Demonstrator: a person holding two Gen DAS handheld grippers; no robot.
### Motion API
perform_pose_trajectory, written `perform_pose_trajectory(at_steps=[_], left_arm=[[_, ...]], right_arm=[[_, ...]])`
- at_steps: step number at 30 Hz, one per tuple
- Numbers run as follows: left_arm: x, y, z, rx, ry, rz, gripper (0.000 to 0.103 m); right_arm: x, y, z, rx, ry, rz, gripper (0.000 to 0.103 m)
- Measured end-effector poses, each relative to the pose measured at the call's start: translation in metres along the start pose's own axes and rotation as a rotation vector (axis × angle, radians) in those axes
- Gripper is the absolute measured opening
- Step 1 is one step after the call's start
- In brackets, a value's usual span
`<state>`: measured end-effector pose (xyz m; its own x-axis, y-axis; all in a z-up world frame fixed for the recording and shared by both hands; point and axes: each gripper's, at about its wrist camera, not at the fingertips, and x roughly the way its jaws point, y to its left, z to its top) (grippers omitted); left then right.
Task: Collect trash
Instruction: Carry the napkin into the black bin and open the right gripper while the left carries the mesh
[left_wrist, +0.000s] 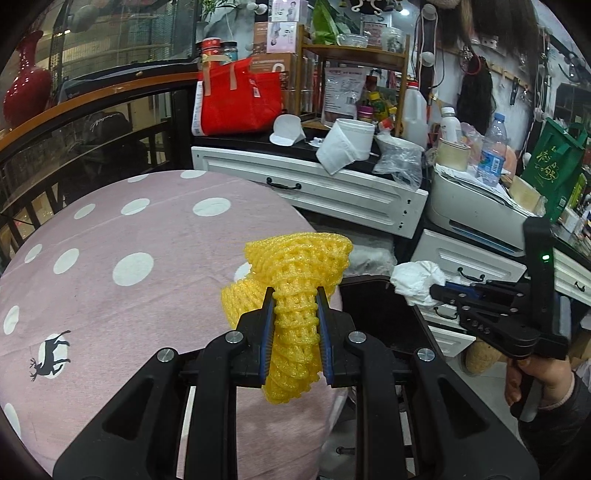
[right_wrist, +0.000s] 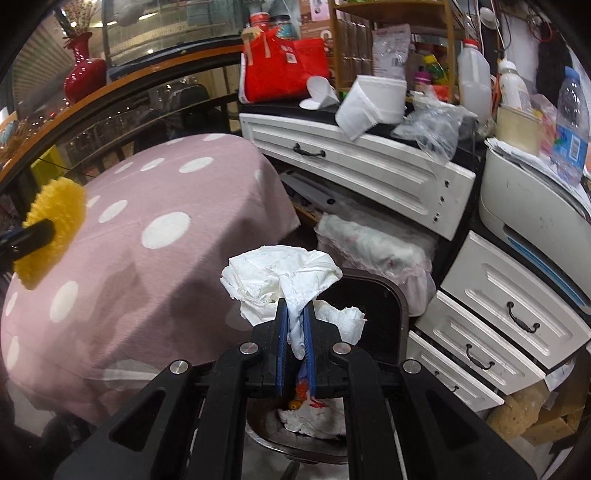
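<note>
Both grippers are loaded up: the left gripper (left_wrist: 295, 295) has its jaws squeezed onto a yellow foam net (left_wrist: 295, 273), held above the pink polka-dot tablecloth (left_wrist: 122, 236), while the right gripper (right_wrist: 295, 308) is pinched tight on a crumpled white tissue (right_wrist: 280, 277) over the dark trash bin (right_wrist: 391, 299), which already has some paper scraps (right_wrist: 314, 417) inside. White drawers (right_wrist: 509, 302) sit just right.

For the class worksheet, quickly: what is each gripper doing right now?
Left gripper: shut on the yellow foam net.
Right gripper: shut on the crumpled white tissue.
</note>
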<state>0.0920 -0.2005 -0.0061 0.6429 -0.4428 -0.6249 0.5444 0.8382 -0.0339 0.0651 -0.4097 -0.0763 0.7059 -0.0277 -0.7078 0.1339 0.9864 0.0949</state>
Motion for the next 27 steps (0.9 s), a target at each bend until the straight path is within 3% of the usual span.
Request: perform_pose_trajectory(at_steps=[9, 16, 17, 18, 20, 27], left_arm=[[0.010, -0.029, -0.002, 0.044, 0.018, -0.042, 0.021], [0.022, -0.043, -0.006, 0.070, 0.055, -0.077, 0.021], [0.024, -0.046, -0.007, 0.076, 0.061, -0.083, 0.021], [0.025, -0.049, -0.008, 0.082, 0.066, -0.088, 0.021], [0.028, -0.054, -0.010, 0.095, 0.074, -0.096, 0.021], [0.040, -0.078, -0.019, 0.142, 0.107, -0.138, 0.021]], right_arm=[[0.063, -0.025, -0.024, 0.087, 0.180, -0.004, 0.009], [0.096, -0.042, -0.044, 0.153, 0.268, -0.025, 0.011], [0.099, -0.045, -0.046, 0.163, 0.275, -0.025, 0.019], [0.100, -0.046, -0.048, 0.174, 0.282, -0.027, 0.037], [0.100, -0.050, -0.051, 0.192, 0.278, -0.035, 0.061], [0.078, -0.058, -0.044, 0.234, 0.209, -0.058, 0.071]])
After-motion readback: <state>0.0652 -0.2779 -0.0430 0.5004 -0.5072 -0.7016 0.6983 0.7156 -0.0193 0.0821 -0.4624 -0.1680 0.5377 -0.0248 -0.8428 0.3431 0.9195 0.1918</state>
